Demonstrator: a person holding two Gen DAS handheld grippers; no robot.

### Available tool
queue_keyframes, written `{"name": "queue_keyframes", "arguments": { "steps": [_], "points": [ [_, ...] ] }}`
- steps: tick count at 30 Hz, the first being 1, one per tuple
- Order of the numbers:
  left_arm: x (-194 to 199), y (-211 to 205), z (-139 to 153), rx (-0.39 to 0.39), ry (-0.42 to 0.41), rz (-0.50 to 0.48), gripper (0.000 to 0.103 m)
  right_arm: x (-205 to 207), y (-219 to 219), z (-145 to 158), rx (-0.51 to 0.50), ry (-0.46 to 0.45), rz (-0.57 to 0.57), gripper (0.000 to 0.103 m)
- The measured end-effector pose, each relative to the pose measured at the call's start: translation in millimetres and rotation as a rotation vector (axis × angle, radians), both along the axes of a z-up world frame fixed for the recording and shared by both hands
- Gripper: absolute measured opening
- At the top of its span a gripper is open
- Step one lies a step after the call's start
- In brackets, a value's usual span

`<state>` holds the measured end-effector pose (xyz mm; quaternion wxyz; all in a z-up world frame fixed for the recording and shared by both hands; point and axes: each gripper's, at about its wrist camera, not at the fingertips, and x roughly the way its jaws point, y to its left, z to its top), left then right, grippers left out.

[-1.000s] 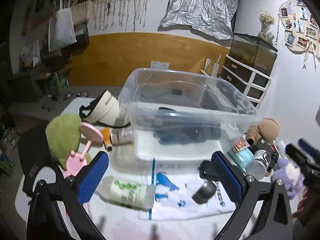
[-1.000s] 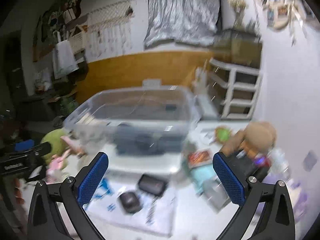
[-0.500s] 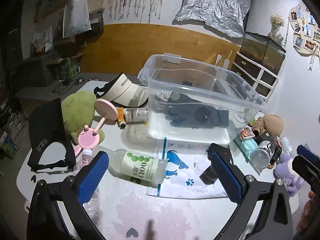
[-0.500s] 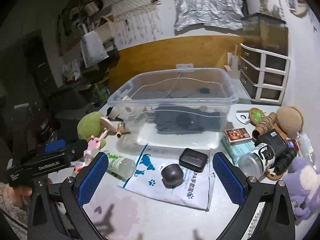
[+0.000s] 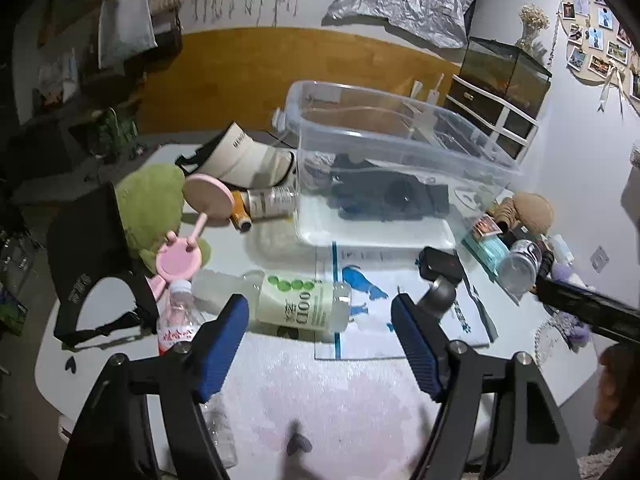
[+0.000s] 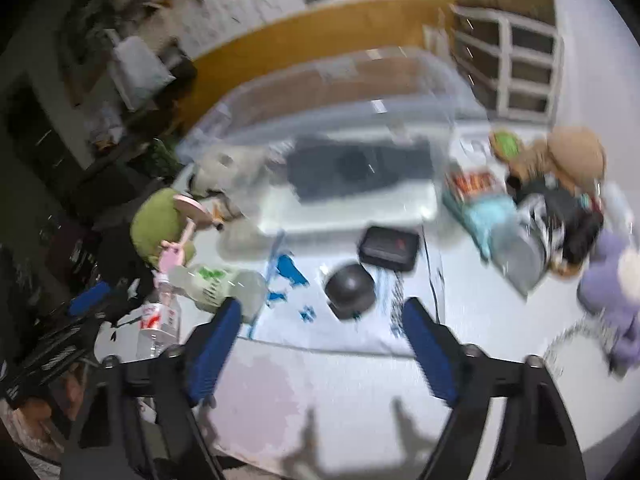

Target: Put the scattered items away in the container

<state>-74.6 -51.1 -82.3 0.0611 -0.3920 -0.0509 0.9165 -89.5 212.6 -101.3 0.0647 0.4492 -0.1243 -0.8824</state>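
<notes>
Both grippers, left (image 5: 320,324) and right (image 6: 322,320), are held wide open and empty above the clutter, presumably so an item for the bin (image 5: 400,168) can be picked.

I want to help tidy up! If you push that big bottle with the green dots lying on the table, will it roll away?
Probably, yes. The bottle with green dots is round and lies on its side, so a sideways nudge would likely roll it. It looks like smooth clear plastic, perhaps slippery. It seems mostly empty, so probably light.
</notes>
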Motion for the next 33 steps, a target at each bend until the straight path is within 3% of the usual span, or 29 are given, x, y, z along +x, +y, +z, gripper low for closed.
{"name": "queue_keyframes", "arguments": {
  "steps": [4, 7, 16, 21, 25, 33],
  "points": [
    [0.9, -4.3, -4.5, 0.008, -0.024, -0.027, 0.063, -7.7, 2.5, -38.8, 0.066, -0.054, -0.025, 0.062],
    [3.6, -6.9, -5.1, 0.012, -0.031, -0.036, 0.063, -15.3, -3.3, -62.6, 0.102, -0.065, -0.010, 0.061],
    [9.9, -19.3, -4.0, 0.013, -0.046, -0.003, 0.063, -73.3, -53.9, -97.2, 0.275, -0.040, 0.230, 0.061],
    [11.1, -25.1, -6.0, 0.017, -0.058, 0.030, 0.063, -93.9, -61.5, -113.1, 0.369, -0.067, 0.290, 0.061],
    [7.5, -23.9, -8.6, 0.028, -0.068, 0.038, 0.063, -93.5, -54.1, -112.1, 0.354, -0.078, 0.309, 0.060],
    [-7.4, -7.4, -8.7, 0.043, -0.062, -0.002, 0.063, -76.7, -20.9, -98.4, 0.296, -0.092, 0.221, 0.057]
  ]
}}
